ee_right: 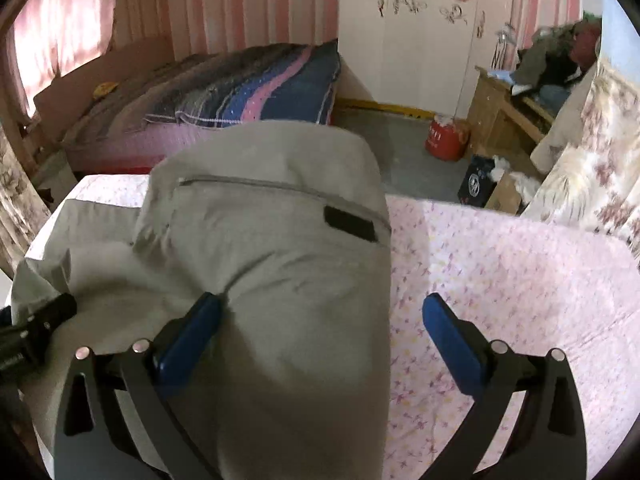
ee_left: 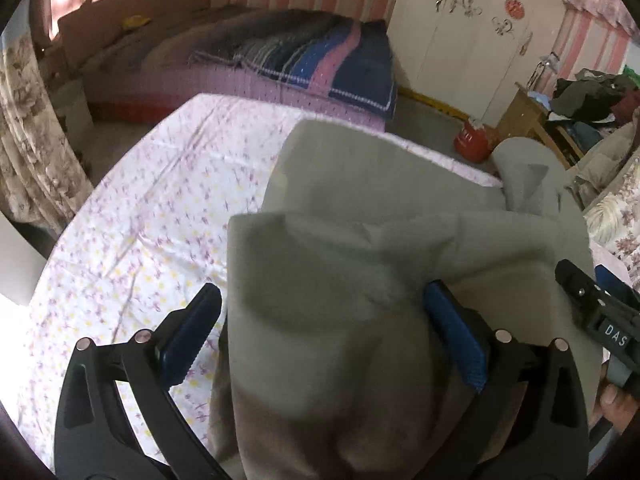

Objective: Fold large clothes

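A large grey-green garment (ee_left: 360,260) lies on a floral sheet (ee_left: 140,220). It also shows in the right wrist view (ee_right: 272,240), with a zip line and a dark patch (ee_right: 350,223). My left gripper (ee_left: 324,328) is open, its blue pads wide apart, with cloth bunched between and over them. My right gripper (ee_right: 320,332) is open too, straddling the garment's right edge; the left pad (ee_right: 188,336) rests against the cloth. The right gripper also shows at the left wrist view's right edge (ee_left: 596,308).
A bed with a striped blue and pink blanket (ee_right: 260,84) stands behind. A red container (ee_right: 444,140) and a dark box (ee_right: 476,184) sit on the floor. A wooden desk (ee_right: 500,112) piled with clothes is at the right, by a white wardrobe (ee_right: 420,40).
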### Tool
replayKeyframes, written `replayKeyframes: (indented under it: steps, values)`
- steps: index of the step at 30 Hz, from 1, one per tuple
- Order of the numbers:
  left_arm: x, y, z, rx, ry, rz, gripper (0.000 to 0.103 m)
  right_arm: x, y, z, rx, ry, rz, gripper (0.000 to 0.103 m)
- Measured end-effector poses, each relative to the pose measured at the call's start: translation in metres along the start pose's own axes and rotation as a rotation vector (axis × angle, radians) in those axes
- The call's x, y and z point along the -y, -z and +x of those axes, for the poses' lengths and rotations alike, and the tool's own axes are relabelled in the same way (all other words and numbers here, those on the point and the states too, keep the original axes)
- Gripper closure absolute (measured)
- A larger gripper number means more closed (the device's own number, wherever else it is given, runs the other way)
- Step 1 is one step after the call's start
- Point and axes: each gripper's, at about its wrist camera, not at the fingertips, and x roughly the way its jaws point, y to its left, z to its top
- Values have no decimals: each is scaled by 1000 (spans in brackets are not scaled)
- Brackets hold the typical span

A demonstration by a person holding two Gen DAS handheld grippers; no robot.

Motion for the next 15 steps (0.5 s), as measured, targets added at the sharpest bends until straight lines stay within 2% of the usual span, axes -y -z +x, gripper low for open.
replayKeyframes:
  steps: [4, 6, 8, 11, 13, 15]
  values:
    - [10, 3, 2, 20, -67, 32, 3, 7, -5, 9, -44, -50, 42, 2]
    - [13, 3, 1, 30, -84, 41, 3, 8, -5, 5, -31, -61, 48, 2]
    - [12, 3, -3, 48, -71, 33, 3, 14, -4, -2, -10, -80, 65, 2]
    - [3, 3, -15, 77, -41, 20, 3, 25, 2, -34, 50, -86, 112, 2]
    - [3, 5, -39, 140, -52, 34, 3, 26, 10, -59, 72, -136, 120, 2]
    - [7, 12, -64, 186, -26, 55, 3, 23, 25, -87, 101, -156, 98, 2]
